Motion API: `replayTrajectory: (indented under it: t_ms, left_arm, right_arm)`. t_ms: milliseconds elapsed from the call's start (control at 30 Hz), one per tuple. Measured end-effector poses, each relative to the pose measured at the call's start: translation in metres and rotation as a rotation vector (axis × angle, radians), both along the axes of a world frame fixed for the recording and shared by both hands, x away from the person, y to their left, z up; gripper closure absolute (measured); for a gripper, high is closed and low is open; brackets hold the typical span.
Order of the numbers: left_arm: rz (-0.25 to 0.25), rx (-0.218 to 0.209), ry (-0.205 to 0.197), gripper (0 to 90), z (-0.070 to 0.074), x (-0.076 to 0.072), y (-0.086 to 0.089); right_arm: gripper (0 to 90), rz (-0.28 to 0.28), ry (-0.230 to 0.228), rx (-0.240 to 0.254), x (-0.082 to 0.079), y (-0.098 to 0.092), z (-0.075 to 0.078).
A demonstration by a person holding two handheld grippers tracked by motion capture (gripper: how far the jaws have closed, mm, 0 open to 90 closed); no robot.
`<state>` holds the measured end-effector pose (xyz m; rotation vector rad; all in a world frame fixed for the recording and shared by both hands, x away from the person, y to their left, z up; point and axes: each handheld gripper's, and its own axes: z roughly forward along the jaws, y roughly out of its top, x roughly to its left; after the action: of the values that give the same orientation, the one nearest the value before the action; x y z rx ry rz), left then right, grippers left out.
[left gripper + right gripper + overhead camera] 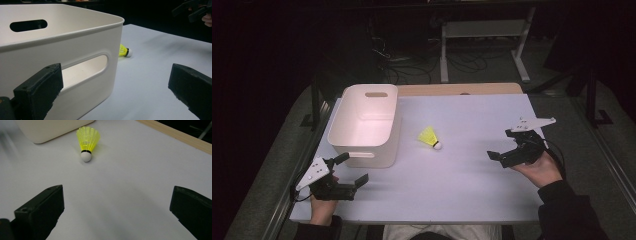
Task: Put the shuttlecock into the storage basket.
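Room: dark all around my table, with cables and a white stand on the floor behind it.
Table: white top, with a strip of wood along the far edge.
My left gripper: I see it low at the near left corner of the table, held in a hand. Its jaws are wide apart and hold nothing.
My right gripper: I see it at the right side of the table, held in a hand with a dark sleeve. Its jaws are wide apart too and hold nothing.
Birdie: yellow skirt, white round tip, a black band between them. It lies on its side on the table, well apart from both grippers.
Birdie from my right gripper: straight ahead of the open jaws, a bit to the left, white tip pointing back at me.
Birdie from my left gripper: far ahead, peeking out past the corner of the bin.
Bin: white, with a handle slot in each end, nothing inside that I can see. It stands just ahead of my left gripper, one jaw right next to its near wall.
Bin and birdie: near each other, not touching.
Far off from my left gripper: my right gripper shows dark at the top right.
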<state>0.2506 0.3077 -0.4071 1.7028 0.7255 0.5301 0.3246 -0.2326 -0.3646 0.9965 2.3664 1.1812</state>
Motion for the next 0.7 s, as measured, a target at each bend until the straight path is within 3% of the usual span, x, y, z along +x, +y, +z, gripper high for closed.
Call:
replayTrajectory:
  t_ms: [700]
  left_arm:
    - [0.000,0.000,0.000,0.0,0.000,0.000,0.000]
  right_arm:
    - [0.0,0.040,0.008,-0.034,0.016,0.019,0.012]
